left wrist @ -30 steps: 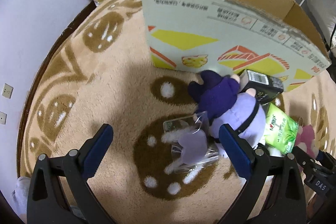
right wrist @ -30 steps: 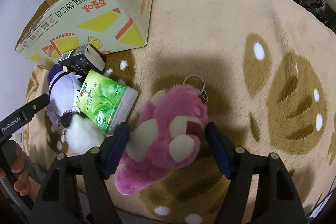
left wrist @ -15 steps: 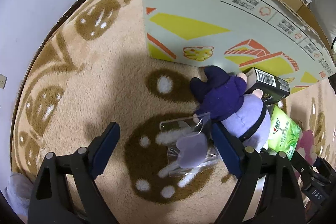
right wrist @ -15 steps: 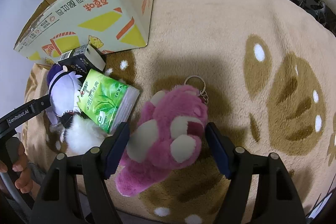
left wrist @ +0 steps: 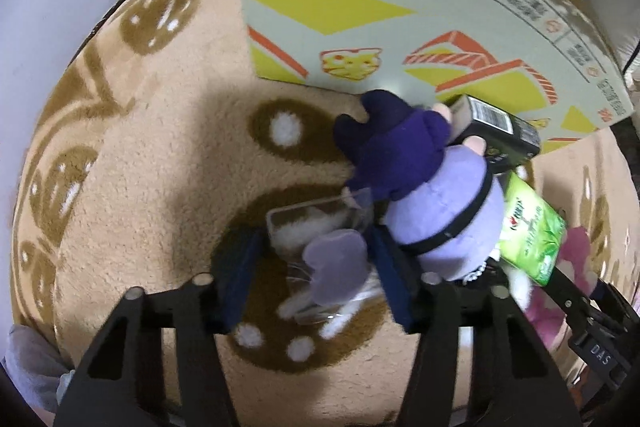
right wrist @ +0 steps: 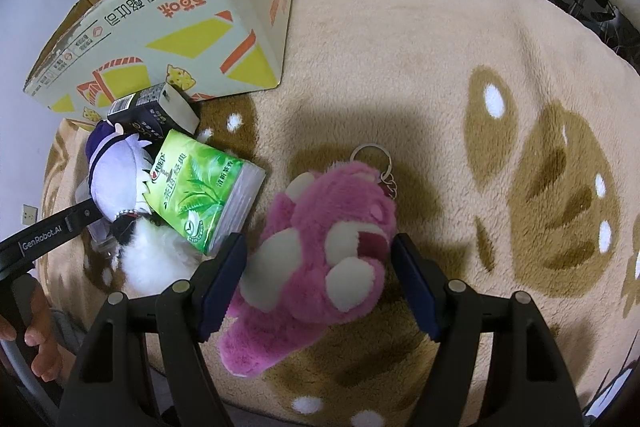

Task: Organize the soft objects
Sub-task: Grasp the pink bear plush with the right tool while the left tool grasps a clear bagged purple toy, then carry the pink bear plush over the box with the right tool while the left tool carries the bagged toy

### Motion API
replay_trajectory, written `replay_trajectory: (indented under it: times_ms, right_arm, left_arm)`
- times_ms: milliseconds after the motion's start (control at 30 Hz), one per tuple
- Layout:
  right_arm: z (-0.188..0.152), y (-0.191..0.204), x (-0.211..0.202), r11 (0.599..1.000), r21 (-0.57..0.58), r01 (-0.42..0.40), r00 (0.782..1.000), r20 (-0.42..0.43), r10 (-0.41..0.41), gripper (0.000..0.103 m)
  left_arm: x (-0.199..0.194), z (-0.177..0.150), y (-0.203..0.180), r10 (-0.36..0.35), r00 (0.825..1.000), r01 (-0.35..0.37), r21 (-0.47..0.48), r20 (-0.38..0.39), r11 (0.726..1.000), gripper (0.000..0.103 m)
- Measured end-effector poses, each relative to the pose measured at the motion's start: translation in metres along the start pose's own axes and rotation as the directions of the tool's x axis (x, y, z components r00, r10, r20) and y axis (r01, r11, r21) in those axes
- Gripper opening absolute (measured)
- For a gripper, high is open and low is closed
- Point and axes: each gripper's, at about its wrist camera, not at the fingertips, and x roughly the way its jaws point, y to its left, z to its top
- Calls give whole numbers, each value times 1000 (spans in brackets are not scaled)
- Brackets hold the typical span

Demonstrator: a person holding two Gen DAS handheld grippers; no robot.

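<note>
A clear plastic packet with a small lilac and white plush point(left wrist: 332, 263) lies on the rug between the blue pads of my left gripper point(left wrist: 316, 277), whose jaws have narrowed around it. A purple plush doll point(left wrist: 424, 187) lies just right of it, also in the right wrist view point(right wrist: 114, 171). A pink plush bear point(right wrist: 328, 251) with a key ring lies between the pads of my open right gripper point(right wrist: 320, 279). A green tissue pack point(right wrist: 200, 195) and a black carton point(right wrist: 154, 111) lie beside the doll.
A large open cardboard box point(left wrist: 400, 7) stands on the beige and brown rug point(right wrist: 460, 67) behind the objects, also in the right wrist view point(right wrist: 168, 27). Shelves and furniture legs line the far edge. A wall runs along the left.
My left gripper has moved forward and down over the plastic packet and its jaws have narrowed around it. The right gripper stays around the pink bear.
</note>
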Motion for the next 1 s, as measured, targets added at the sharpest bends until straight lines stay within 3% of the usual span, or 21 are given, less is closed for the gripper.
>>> replay_trajectory:
  times_ms: [100,400,767,867,1000]
  right_arm:
    - [0,0,1,1000,-5,2,1000,1,-2,78]
    - [-3,0,-1,1000,-26,14,1000,17,-14,70]
    - [-4,-6,-35,1000,0,28,985,173,-28,68]
    - [-4,-8,-50,1000,16,-8,971,239,4,68]
    - [-8,-10,-66,999,8,-47,947,319,42,68]
  left_arm:
    - [-2,0,0,-12,1000,12,-1,11,1000,42]
    - [-15,-2,-2,-13,998,13,4,59,1000,40]
    - [-49,-22,-6,5,987,-8,19,160,1000,40]
    - [-65,-27,-8,4,976,-10,29,217,1000,40]
    - [-92,-38,-9,-4,948,-8,36,320,999,40]
